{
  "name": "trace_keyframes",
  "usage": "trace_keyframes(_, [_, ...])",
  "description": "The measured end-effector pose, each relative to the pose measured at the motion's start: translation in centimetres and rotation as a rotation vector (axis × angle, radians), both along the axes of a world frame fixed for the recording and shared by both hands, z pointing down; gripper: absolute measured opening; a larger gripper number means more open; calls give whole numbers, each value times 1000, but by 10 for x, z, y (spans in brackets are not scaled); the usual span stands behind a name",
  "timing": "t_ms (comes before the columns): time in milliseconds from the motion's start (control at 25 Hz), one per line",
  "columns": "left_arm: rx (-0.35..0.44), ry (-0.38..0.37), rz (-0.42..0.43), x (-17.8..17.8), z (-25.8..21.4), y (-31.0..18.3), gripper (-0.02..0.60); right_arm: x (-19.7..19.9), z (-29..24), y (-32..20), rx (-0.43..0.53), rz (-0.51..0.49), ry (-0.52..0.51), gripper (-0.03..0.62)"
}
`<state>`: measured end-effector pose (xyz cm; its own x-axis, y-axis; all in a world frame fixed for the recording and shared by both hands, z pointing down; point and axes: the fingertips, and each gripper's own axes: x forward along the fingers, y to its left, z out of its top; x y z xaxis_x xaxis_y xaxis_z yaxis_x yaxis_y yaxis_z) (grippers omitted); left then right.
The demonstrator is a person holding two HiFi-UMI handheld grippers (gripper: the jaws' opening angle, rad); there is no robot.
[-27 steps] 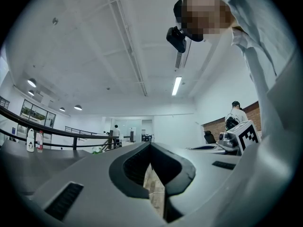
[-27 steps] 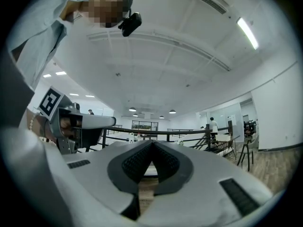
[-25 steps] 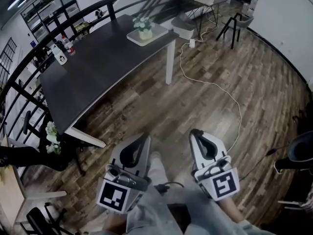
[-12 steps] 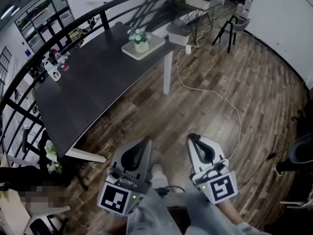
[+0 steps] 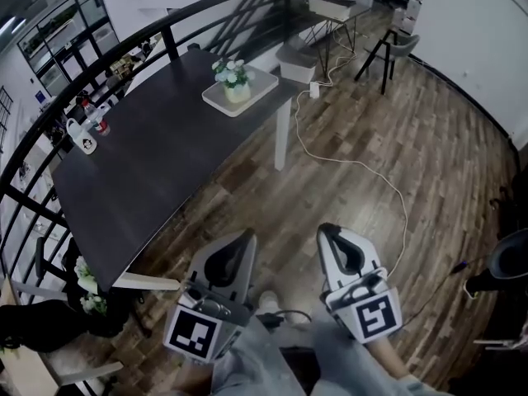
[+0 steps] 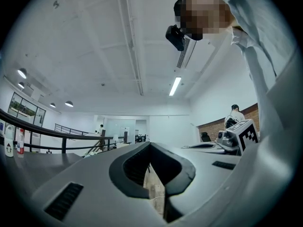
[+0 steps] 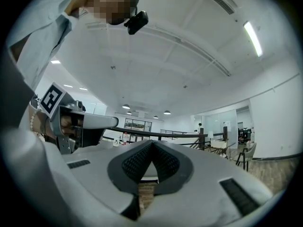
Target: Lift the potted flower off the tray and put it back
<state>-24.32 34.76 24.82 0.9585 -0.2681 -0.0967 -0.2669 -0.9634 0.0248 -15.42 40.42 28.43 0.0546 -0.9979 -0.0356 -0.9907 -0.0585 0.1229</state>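
Potted flower (image 5: 233, 76) stands on the tray (image 5: 259, 86) at eleven o'clock from you, on the dark table (image 5: 148, 151), well apart from your grippers. Left gripper (image 5: 245, 237) and right gripper (image 5: 328, 230) both have jaws pressed together, holding nothing.

Dark table (image 5: 148, 159): tray (image 5: 264, 79) near right end; bottles (image 5: 82, 137) at left end.

Bright, even ceiling strip lights (image 6: 175, 86); strong fisheye bending, dark corners; left tool (image 6: 150, 145) near lens soft.
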Motion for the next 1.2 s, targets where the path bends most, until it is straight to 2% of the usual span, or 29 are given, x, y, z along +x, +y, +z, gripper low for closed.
trace_keyframes(640, [13, 9, 34, 14, 9, -53, -2, 20, 11, -48, 13, 55, -13, -2])
trace_keyframes(840, [-12, 2, 6, 7, 14, -58, -2, 18, 12, -50, 7, 49, -6, -2])
trace_keyframes(1200, [2, -21, -26, 0, 16, -64, -2, 24, 14, -60, 3, 37, -20, -2])
